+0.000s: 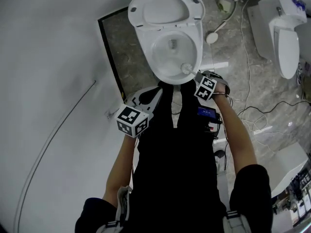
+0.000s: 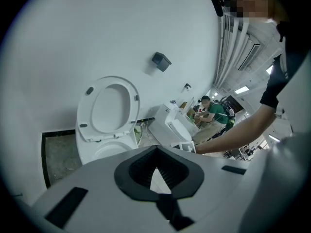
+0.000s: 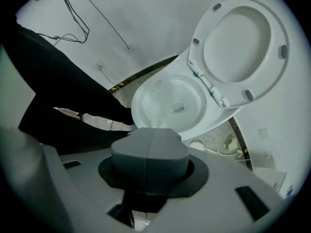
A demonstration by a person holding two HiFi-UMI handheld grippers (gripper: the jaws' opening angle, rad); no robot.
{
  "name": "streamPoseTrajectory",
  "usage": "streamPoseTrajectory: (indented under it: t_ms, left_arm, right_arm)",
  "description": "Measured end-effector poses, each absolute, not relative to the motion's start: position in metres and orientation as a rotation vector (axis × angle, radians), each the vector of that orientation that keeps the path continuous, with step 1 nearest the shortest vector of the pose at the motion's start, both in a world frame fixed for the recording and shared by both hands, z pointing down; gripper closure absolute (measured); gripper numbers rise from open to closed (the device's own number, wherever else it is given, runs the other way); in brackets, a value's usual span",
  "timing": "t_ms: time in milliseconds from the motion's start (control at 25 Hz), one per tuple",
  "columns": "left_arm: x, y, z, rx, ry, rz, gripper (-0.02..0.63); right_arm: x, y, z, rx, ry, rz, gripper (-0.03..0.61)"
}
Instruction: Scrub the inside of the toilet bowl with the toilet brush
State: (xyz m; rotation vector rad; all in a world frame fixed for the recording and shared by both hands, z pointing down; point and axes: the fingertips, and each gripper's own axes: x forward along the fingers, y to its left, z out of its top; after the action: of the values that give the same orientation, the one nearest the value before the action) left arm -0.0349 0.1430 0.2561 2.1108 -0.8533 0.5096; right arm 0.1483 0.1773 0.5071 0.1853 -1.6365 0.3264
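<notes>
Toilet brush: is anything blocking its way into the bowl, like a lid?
Nothing visible does. The seat is tipped up and the toilet bowl lies open. The toilet brush, held in the shut right gripper, has its head inside the bowl by the near rim.

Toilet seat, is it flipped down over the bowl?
No, the toilet seat stands lifted up at the back, and the toilet bowl lies open in front of it.

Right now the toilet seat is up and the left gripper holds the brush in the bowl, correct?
No: the right gripper holds the brush in the bowl, as the head view shows. The left gripper is open and empty. The seat is up.
</notes>
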Motion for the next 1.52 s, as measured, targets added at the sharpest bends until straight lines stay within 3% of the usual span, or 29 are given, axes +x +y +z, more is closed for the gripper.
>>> streamPoseTrajectory:
  t_ms: [760,1520]
  left_arm:
    - [-0.033,0.131,0.189,2.148,-1.009,0.372,0.603]
    - [0.003,0.096,0.127,2.323,-1.029,0.312,0.603]
  right_arm:
    - [0.113,0.130,0.405,0.348,-1.874,0.391,0.419]
    - [0.176,0.110,0.258,0.619,-2.122,0.420,0.419]
